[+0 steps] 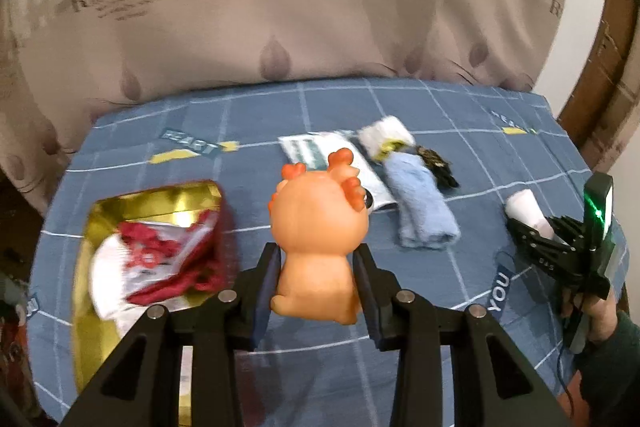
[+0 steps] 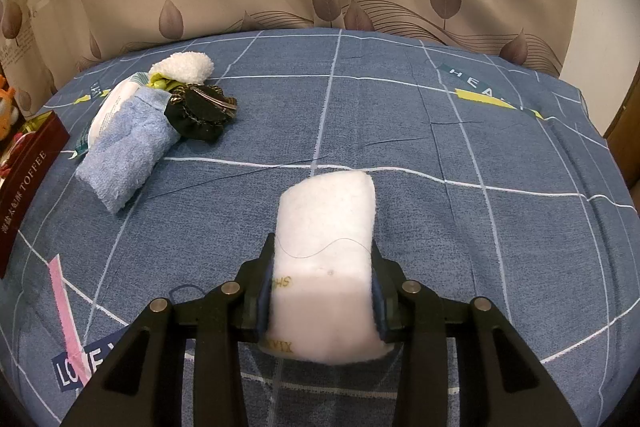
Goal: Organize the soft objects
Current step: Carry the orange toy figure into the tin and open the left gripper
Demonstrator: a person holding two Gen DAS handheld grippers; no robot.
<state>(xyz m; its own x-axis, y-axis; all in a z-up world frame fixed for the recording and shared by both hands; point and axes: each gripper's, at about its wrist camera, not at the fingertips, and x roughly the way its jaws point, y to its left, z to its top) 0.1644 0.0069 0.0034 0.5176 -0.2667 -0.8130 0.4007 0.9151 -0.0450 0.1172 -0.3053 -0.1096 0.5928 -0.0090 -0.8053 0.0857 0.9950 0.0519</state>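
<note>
One orange plush toy clamped in left hand-held gripper, one white sponge clamped in right hand-held gripper, one blue towel

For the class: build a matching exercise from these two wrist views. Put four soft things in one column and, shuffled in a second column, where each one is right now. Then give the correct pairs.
Column 1
1. orange plush toy
2. white foam block
3. blue rolled towel
4. red and white cloth

Column 2
A. lying in the gold box
B. gripped by the left gripper
C. lying loose on the blue sheet, beside a dark scrunchie
D. gripped by the right gripper

Pairs: 1-B, 2-D, 3-C, 4-A
</note>
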